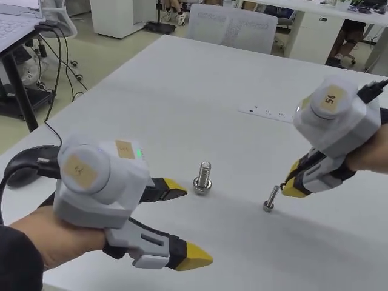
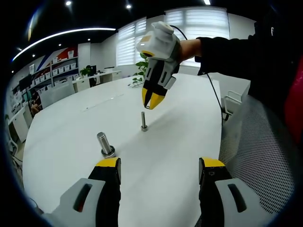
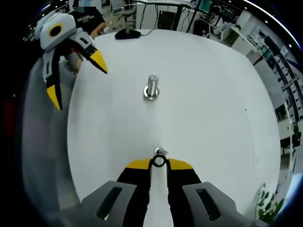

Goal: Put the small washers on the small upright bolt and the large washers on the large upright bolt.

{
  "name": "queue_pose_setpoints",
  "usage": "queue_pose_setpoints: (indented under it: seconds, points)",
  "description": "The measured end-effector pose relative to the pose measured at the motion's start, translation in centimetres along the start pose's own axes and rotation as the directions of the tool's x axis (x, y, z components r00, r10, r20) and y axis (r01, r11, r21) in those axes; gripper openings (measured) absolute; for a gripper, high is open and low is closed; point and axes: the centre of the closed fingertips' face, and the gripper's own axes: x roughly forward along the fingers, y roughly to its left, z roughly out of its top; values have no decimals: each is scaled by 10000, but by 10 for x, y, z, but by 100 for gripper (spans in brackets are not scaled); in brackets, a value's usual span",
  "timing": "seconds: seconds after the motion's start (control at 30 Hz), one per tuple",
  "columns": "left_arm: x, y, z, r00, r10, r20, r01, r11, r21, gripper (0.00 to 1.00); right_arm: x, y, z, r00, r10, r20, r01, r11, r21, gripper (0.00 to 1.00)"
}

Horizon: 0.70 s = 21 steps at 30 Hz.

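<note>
The wide white counter (image 1: 182,91) is carrying both bolts and is stretching away under the two grippers. The left gripper (image 1: 191,224), grey and white with yellow-tipped jaws, is hovering low over the near left part of the counter. Its jaws are spread wide with nothing between them and are pointing toward the bolts. The right gripper (image 2: 152,101), of the same make, is hanging tilted downward over the right part of the counter. Its jaws are drawn nearly together and are pinching a small ring-shaped metal washer (image 3: 159,161) at their tips. The large silver threaded upright bolt (image 1: 203,177) is standing on its broad base near the middle of the counter, just beyond the left gripper's farther jaw tip and well apart from the right gripper. The small thin silver upright bolt (image 1: 270,199) is standing to the right of the large one, just below the right gripper's tips. In the right gripper view the washer is sitting right at the bolt's top, and I cannot tell whether they are touching
</note>
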Motion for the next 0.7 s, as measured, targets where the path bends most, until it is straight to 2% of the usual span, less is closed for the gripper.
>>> queue_pose_setpoints:
  seconds: [0.7]
  points:
    - [1,2,-1,10000,27,-86,-27,10000,-90,66,14,-8,2,9997,219,-86,-219,9997,-49,14]
